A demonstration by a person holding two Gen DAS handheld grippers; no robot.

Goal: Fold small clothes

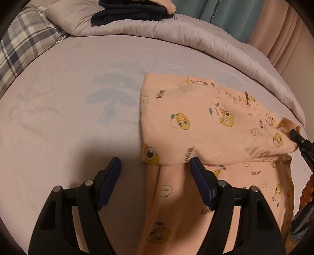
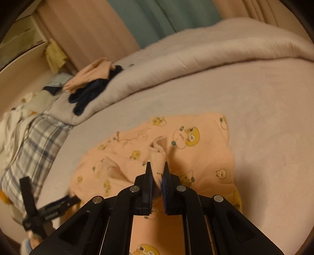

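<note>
- The peach cotton garment printed with yellow cartoon ducks [image 1: 206, 125] is lying on the pale lilac bedsheet [image 1: 68, 117], partly folded: an upper layer is sitting doubled over the lower part.
- The right gripper [image 2: 157, 172] is pinching a ribbed cuff [image 2: 158, 158] of that garment, jaws pressed together on the cloth.
- The left gripper [image 1: 155, 168] is hovering with jaws spread at the fold's near edge, holding nothing.
- A dark navy folded garment [image 1: 129, 11] is resting on the bunched quilt [image 1: 196, 37]; it looks finished.
- Judging from this, further folding and flattening are remaining.
</note>
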